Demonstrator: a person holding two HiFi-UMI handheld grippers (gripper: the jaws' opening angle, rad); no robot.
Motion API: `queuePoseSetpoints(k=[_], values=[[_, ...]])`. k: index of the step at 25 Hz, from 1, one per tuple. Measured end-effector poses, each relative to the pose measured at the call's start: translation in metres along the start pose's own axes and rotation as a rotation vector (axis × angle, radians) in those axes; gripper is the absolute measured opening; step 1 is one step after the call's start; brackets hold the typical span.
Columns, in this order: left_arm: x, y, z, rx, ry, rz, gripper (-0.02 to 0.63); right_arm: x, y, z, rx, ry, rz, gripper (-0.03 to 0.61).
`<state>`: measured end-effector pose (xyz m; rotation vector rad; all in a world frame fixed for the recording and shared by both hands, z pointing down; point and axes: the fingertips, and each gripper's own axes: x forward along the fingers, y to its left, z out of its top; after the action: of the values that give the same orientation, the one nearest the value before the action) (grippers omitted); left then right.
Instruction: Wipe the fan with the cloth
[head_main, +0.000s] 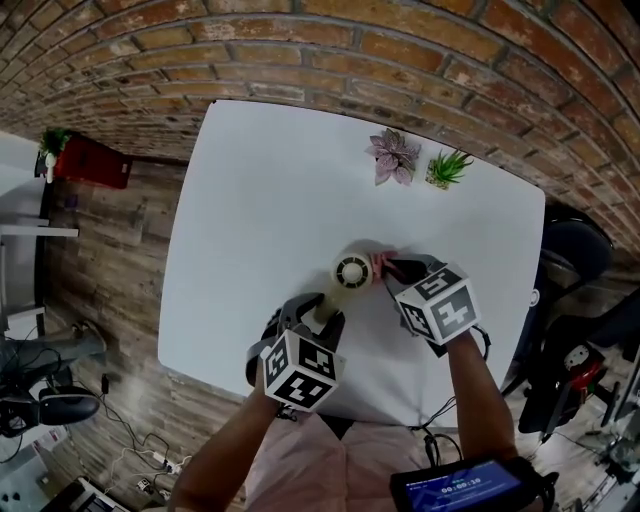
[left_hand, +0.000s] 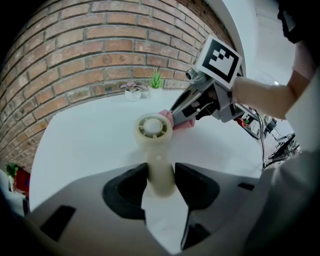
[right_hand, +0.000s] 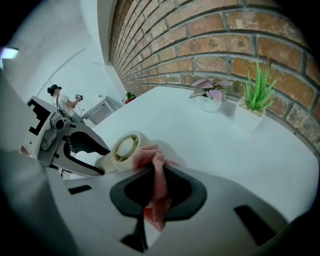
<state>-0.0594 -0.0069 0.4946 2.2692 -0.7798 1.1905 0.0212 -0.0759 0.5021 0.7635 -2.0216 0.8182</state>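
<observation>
Cream plastic, the fan (head_main: 352, 270) sits over the white desk (head_main: 260, 190) with its handle clamped in the left gripper (left_hand: 161, 181), evidently to steady it, while the right gripper (right_hand: 156, 187) pinches the pink cloth (right_hand: 149, 156) against the fan's round head for wiping.

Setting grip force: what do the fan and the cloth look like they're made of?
Fan: probably moulded plastic, cream, smooth matte finish. The colour is even and the grille spokes are crisp.
Cloth: probably a thin woven fabric, pink with a fine check. It bunches and hangs in limp folds. The fibre type can't be told.
</observation>
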Motion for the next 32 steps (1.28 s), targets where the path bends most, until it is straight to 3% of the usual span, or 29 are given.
queuePoseSetpoints(k=[17,32], values=[[0.0006,-0.0038,0.0000,0.086,0.021,-0.050,0.184,-0.0043,-0.0061,-0.0010,0.001,-0.006,-0.007,0.035],[0.0019,-0.0068,0.0000,0.171,0.077,-0.153,0.184,-0.0078,-0.0094,-0.0031,0.000,-0.006,-0.017,0.035]])
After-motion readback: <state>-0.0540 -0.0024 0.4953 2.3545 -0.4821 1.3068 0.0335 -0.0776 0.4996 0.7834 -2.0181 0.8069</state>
